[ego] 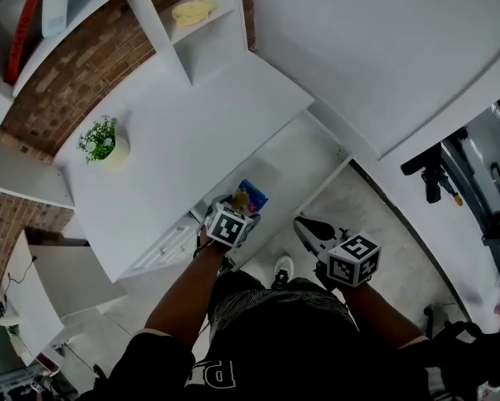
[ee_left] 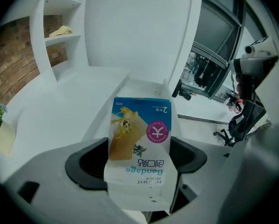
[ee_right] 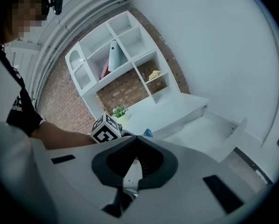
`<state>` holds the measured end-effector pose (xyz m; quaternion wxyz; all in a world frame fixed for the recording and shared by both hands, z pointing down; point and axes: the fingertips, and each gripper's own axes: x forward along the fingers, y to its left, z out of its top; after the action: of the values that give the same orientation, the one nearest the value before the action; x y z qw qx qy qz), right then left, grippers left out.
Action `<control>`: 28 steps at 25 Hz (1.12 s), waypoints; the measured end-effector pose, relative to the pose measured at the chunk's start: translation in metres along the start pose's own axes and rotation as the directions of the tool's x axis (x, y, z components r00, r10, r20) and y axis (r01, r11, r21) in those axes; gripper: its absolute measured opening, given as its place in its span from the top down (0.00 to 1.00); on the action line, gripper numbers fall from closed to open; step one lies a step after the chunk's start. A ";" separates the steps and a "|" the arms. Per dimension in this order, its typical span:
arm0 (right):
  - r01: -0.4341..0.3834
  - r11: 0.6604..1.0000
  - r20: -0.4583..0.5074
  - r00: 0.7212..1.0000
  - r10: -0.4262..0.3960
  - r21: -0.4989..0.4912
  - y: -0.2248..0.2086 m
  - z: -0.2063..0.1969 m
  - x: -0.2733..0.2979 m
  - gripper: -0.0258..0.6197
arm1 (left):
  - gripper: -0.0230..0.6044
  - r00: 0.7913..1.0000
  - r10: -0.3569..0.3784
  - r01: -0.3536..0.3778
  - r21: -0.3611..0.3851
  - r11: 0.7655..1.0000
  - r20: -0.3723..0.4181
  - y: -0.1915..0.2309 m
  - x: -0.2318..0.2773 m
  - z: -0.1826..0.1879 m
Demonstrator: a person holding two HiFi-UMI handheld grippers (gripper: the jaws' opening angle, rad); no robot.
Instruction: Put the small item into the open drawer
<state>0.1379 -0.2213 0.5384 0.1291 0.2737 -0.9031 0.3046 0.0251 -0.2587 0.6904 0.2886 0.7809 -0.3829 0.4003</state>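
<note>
Now mid-carry: left gripper (ee_left: 139, 161) clamps bandage box (ee_left: 140, 139) over open drawer (ego: 304, 153) corner; right gripper (ee_right: 130, 171) closed, empty. Next: lower, release.

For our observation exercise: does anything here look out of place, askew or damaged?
Nothing is spilled or damaged. The bandage packet, clamped in the left tool by the open drawer, shows its print upside down in the left gripper view.

Small flat bandage pkt (ee_left: 140, 139): blue top w/ yellow cartoon pic & pink round logo, white lower half. Upright, print upside-down in left gripper view, clamped btwn jaws of left hand-held gripper (ee_left: 139, 164). Sits above near end of open white drawer (ego: 304, 161), pulled out from under white surface (ego: 191, 132).
</note>
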 end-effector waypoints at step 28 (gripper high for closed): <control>0.143 0.986 -0.120 0.984 -0.131 0.091 -0.058 -0.051 -0.025 0.95 | 0.32 0.963 0.000 0.002 0.008 1.000 -0.271 0.032 0.156 -0.060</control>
<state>0.1951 -0.2176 0.5955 0.1870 0.3236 -0.8571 0.3544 0.0351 -0.2879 0.8580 0.3353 0.7203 -0.3378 0.5046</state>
